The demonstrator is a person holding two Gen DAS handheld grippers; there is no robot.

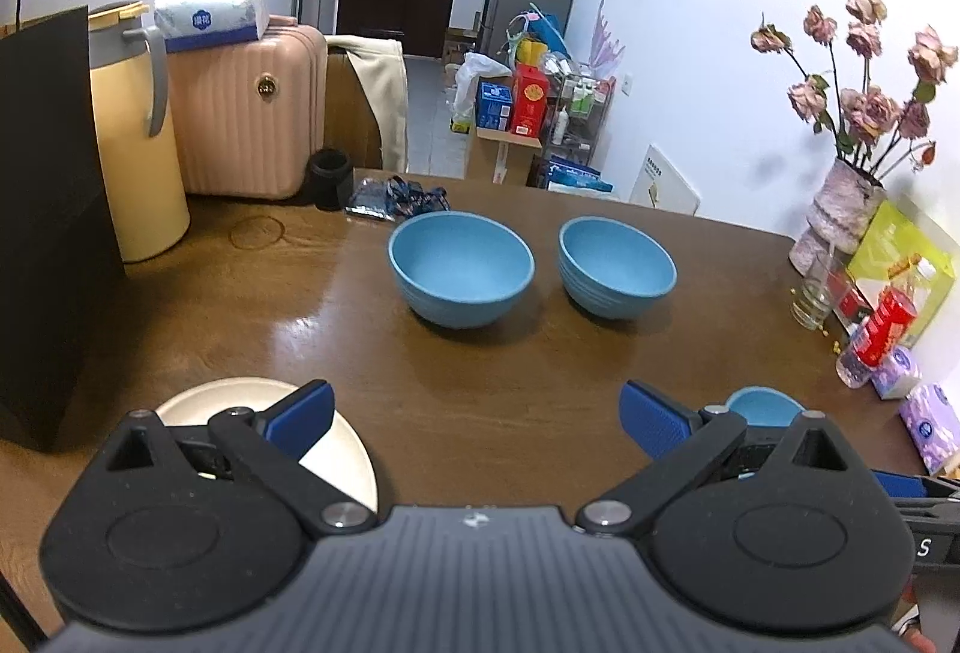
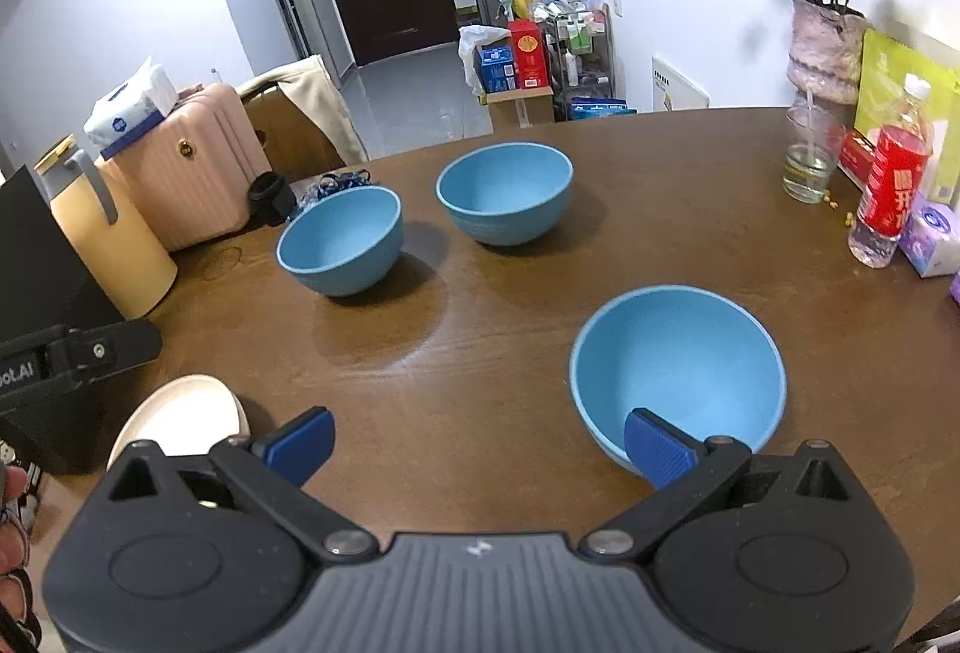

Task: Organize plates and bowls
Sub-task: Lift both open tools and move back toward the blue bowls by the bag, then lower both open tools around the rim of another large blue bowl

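Note:
Three blue bowls stand upright on the brown table. In the left wrist view two bowls sit side by side ahead, one on the left (image 1: 461,269) and one on the right (image 1: 617,267); the third (image 1: 763,406) peeks out behind my right finger. A cream plate (image 1: 336,458) lies under my left finger. My left gripper (image 1: 477,422) is open and empty above the table. In the right wrist view the near bowl (image 2: 678,374) lies by my right finger, the two far bowls (image 2: 339,240) (image 2: 505,192) beyond, the plate (image 2: 180,413) at left. My right gripper (image 2: 478,443) is open and empty.
A yellow jug (image 1: 135,131) and a black box (image 1: 48,233) stand at the table's left. A vase of dried roses (image 2: 825,47), a glass (image 2: 810,161), a red-labelled bottle (image 2: 894,179) and tissue packs (image 1: 933,422) line the right edge. A pink suitcase (image 1: 249,113) stands behind the table.

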